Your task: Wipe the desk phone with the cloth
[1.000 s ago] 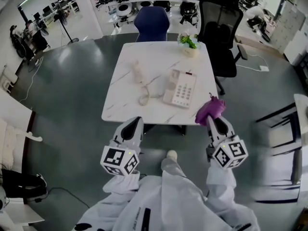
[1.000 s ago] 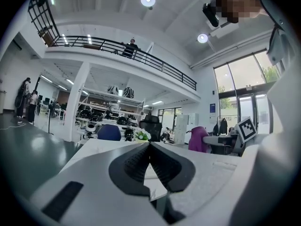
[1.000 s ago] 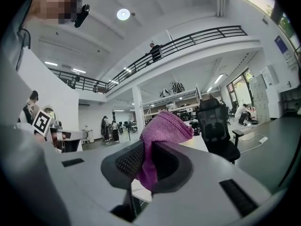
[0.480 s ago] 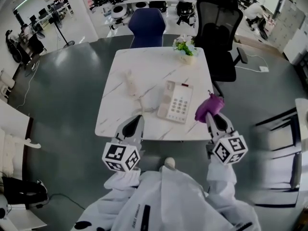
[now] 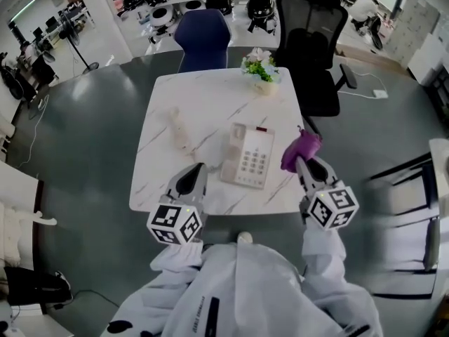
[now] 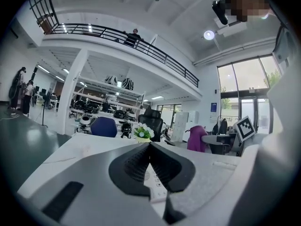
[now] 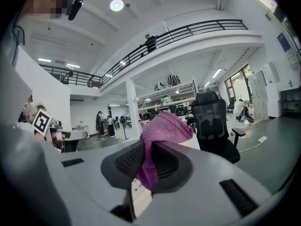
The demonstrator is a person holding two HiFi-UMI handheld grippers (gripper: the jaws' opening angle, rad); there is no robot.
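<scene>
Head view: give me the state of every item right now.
desk phone: flat on table, handset off
handset: lying on table, beside phone
purple cloth: bunched, clamped in right gripper
right gripper: shut on purple cloth
left gripper: shut, empty
flower pot: upright

No print clear enough — none legible

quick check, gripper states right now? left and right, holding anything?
Left gripper: shut, nothing between its jaws.
Right gripper: shut on the purple cloth.
</scene>
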